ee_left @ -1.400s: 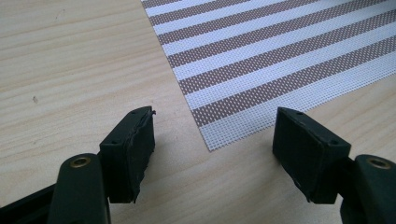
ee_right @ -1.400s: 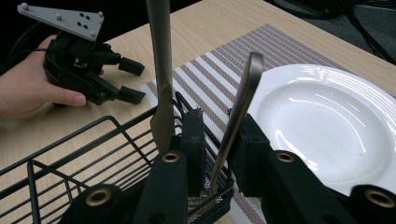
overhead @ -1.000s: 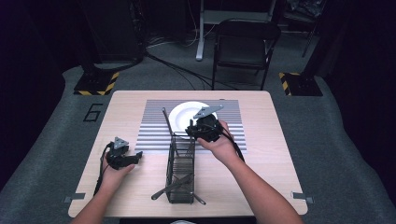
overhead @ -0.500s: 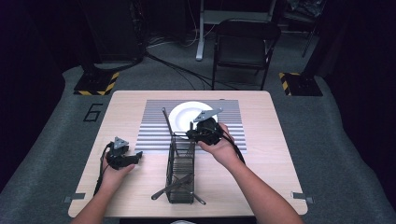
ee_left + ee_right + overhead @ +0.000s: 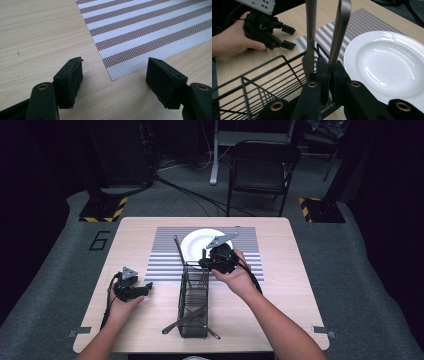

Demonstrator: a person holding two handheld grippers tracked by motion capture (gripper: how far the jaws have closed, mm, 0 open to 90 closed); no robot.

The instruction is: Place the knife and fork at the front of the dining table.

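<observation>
Your right claw [image 5: 328, 75] is pinching shut on a metal handle [image 5: 339, 32] standing up in the black wire basket [image 5: 194, 302], just beside the white plate [image 5: 384, 65]. Its jaws have just been closing. Your left claw [image 5: 115, 80] is sitting wide apart, holding nothing, over the wooden surface [image 5: 37, 32] by the striped mat [image 5: 150, 27].

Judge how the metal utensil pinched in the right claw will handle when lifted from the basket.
Probably stiff: the utensil stands straight in the right claw, whose jaws have just been closing on it. Likely slippery: its glossy handle is pinched low, so it may swivel. It may knock the neighbouring utensil.
</observation>
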